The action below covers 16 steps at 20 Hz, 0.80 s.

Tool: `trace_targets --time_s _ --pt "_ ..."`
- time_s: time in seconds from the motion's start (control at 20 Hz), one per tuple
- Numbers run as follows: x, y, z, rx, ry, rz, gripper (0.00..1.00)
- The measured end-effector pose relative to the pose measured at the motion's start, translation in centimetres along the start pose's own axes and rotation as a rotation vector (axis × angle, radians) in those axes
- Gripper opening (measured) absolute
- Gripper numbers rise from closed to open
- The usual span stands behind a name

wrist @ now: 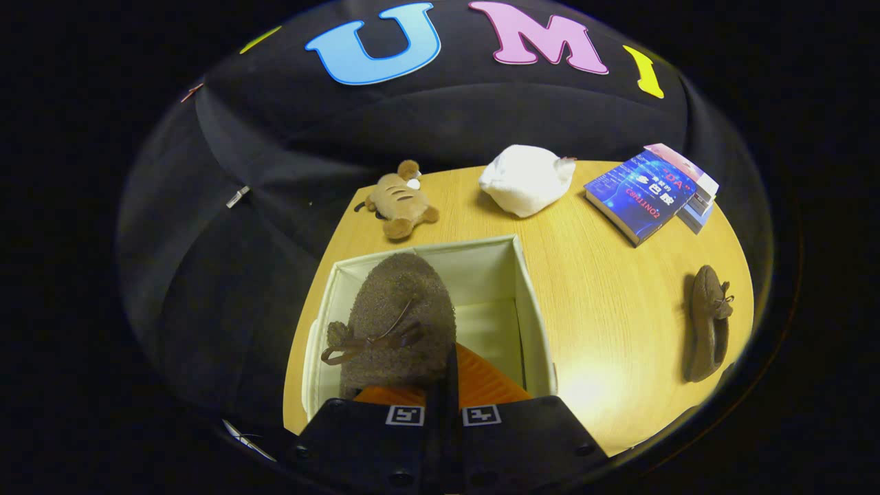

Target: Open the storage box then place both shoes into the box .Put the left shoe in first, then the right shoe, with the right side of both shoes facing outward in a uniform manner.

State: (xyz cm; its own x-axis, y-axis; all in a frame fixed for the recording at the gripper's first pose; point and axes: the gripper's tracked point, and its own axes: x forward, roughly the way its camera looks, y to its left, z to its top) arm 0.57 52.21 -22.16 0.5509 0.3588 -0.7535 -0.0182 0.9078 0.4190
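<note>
The gripper (450,385) holds a brown fuzzy shoe (399,316) pinched between its fingers, over the open white storage box (533,302). The second shoe (709,323) lies on the worktop (605,289), far right.

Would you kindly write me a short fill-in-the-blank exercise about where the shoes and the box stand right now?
1. The gripper is shut on a brown shoe, held over the open ____.
2. The other shoe lies on the ____, apart from the storage box.
3. Beyond the box lie a plush toy, a white bundle and a blue ____.

Missing words: storage box; table; book
</note>
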Motion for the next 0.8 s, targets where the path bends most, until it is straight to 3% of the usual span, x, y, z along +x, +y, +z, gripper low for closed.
trace_targets --time_s 0.3,0.5,0.6,0.7,0.8 --pt "2.7 2.2 -3.4 -0.010 0.099 -0.010 0.07" --pt "3.3 3.0 -3.7 -0.004 0.120 0.038 0.12" --pt "3.4 3.2 -4.6 -0.012 0.161 0.068 0.22" --pt "3.5 3.7 -5.7 -0.016 0.203 0.089 0.39" --pt "3.3 4.7 -4.7 -0.012 0.172 0.131 0.69"
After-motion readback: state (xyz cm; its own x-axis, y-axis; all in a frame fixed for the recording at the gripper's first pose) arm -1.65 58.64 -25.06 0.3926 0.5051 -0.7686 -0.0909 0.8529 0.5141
